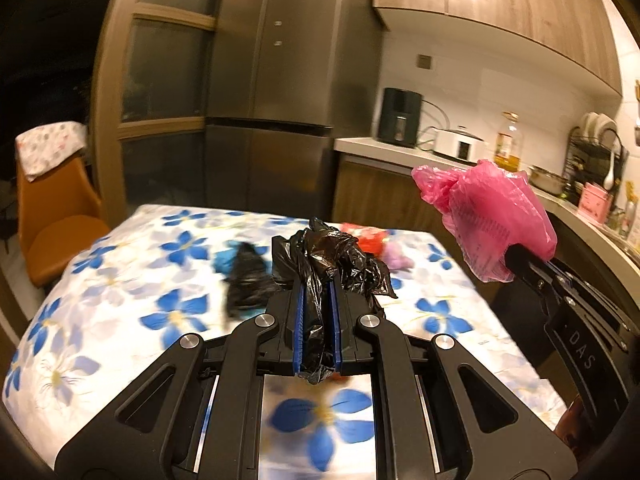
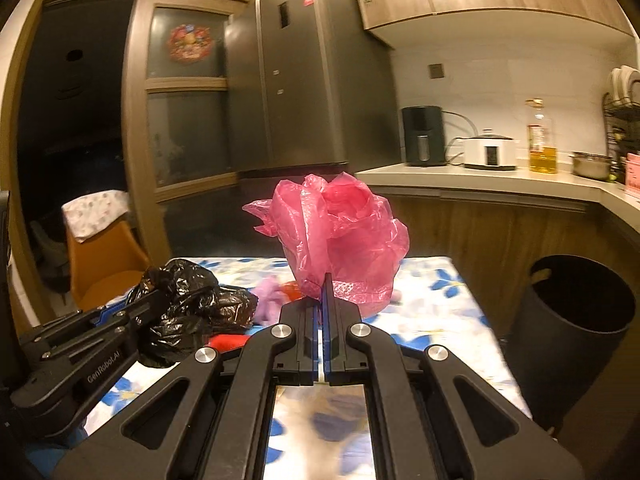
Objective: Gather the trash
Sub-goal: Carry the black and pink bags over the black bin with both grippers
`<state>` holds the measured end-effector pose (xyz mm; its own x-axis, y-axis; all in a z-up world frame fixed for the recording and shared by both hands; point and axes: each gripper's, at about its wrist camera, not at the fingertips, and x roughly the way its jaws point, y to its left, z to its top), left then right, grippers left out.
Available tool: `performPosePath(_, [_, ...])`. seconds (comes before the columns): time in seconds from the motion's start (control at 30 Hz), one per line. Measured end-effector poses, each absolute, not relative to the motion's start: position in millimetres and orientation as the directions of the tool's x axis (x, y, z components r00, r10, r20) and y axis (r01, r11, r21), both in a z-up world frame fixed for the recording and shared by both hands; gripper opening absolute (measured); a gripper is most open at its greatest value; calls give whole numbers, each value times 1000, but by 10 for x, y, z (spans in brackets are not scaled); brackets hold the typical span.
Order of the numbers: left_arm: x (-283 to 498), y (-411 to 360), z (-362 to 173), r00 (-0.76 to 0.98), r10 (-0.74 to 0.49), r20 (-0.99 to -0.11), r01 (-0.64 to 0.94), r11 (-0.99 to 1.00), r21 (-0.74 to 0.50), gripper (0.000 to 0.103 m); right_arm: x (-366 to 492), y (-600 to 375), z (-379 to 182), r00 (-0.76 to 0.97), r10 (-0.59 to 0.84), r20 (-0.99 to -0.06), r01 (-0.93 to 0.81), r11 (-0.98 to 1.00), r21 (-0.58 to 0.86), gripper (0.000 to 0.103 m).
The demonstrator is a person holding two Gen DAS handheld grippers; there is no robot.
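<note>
In the left wrist view we see our left gripper [image 1: 317, 292] at the centre of the frame, its blue pads clamped on a crumpled black plastic bag [image 1: 332, 264] that bunches up above the fingertips and hangs out below them. At the right edge of that frame our right gripper [image 1: 514, 258] reaches in, pinched tight on a pink plastic bag [image 1: 496, 212] that balloons above it. Both bags are held up over the table [image 1: 100, 320], whose cloth has blue flowers. More trash lies on the cloth behind the black bag: a blurred black and blue piece [image 1: 244, 276] to its left, and a red scrap [image 1: 370, 238] and a purple scrap [image 1: 396, 258] to its right. In the right wrist view a dark bin [image 2: 576, 320] stands on the floor at the right of the frame, just beside the table's edge and below the counter [image 2: 460, 178].
</note>
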<state>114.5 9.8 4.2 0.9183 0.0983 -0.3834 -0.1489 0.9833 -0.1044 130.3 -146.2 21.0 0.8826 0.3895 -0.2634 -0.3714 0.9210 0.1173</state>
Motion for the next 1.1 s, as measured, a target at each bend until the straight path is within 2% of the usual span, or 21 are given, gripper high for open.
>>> performPosePath(0.77, [2007, -1786, 254, 907, -267, -327, 247, 964, -102, 10, 1473, -3213, 187, 970, -31, -242, 59, 992, 110, 2])
performPosePath(1.1, [2386, -2425, 244, 874, -364, -322, 348, 931, -108, 10, 1613, -3689, 170, 962, -122, -244, 155, 981, 119, 2])
